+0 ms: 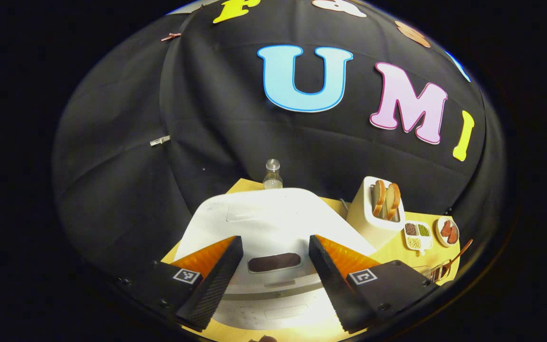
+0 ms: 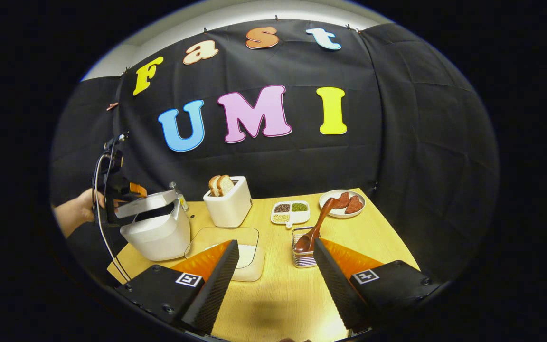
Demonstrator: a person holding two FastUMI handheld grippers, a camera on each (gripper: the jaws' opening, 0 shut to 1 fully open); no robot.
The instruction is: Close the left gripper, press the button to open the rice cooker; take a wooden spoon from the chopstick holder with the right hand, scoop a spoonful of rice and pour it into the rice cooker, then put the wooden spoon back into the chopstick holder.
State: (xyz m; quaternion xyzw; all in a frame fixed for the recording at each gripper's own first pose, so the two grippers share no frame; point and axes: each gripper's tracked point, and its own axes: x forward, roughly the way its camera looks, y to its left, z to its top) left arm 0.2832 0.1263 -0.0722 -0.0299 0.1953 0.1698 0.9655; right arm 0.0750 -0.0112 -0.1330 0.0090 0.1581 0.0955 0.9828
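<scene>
- We see the left gripper (image 1: 273,278) released, jaws spread just above the rice cooker (image 1: 273,223).
- Right gripper (image 2: 273,280) released, empty.
- Wooden spoon (image 2: 315,228) stands in the chopstick holder (image 2: 302,256), right of the rice cooker (image 2: 157,228).

The left gripper view sits close above the cooker (image 1: 273,228), looking down across its lid toward the booth wall. The right gripper view looks from farther back over the counter (image 2: 273,304), facing the same wall. Both views share the cooker (image 2: 157,228), the toaster (image 1: 378,209) (image 2: 228,202) and the counter's far side.
</scene>
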